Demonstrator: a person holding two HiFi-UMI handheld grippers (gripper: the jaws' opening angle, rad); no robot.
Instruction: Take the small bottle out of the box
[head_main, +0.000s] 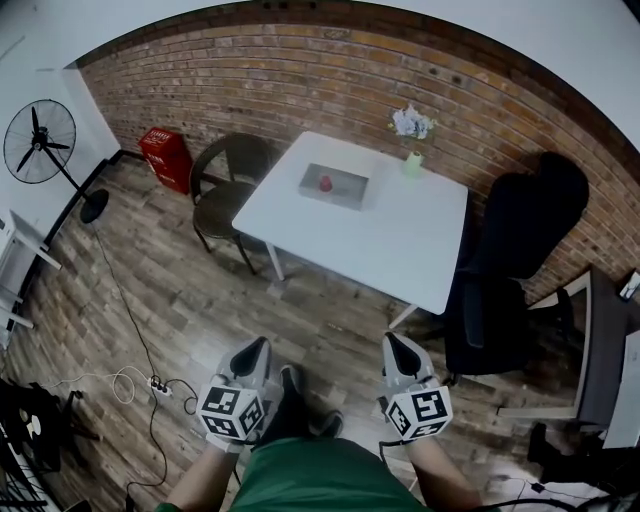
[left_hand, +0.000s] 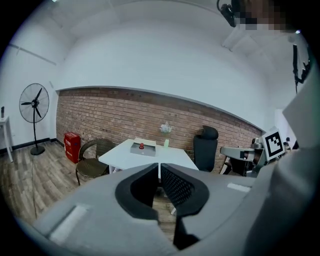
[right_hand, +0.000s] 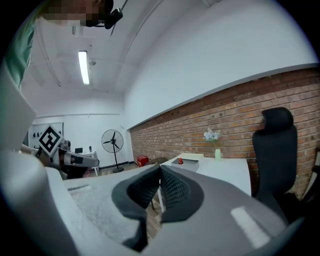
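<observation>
We see both claws held low over the wood floor (head_main: 190, 290), well apart from the white desk (head_main: 410, 245), marker cubes toward the person, tips toward the desk. The left claw (head_main: 262, 343) has its jaws together with nothing between them; in the left gripper view the black ribbed pads (left_hand: 176, 186) meet at the tips. The right claw (head_main: 392, 339) is the same, jaws closed and empty, with its pads (right_hand: 172, 187) touching at the front in the right gripper view. The box (head_main: 345, 195) is a shallow grey open tray on the far left part of the desk, near the corner closest to the wicker chair (head_main: 230, 175). The bottle (head_main: 325, 183) stands inside the box, about mid-box; it reads as a small red thing, probably upright, but it is too small for us to tell cap from body. Neither claw touches the box or the bottle. A pale green vase (head_main: 413, 163) with whitish flowers stands on the desk's far edge by the brick wall (head_main: 300, 70), to the right of the box and apart from it. A black office chair (head_main: 510, 270) sits at the desk's right side, touching or just beside its edge. The wicker chair is tucked at the desk's left corner. A red crate (head_main: 165, 157) rests on the floor against the wall, left of the wicker chair. A standing fan (head_main: 40, 140) is at far left. A white power strip (head_main: 160, 386) with cables lies on the floor, left of the left claw.
</observation>
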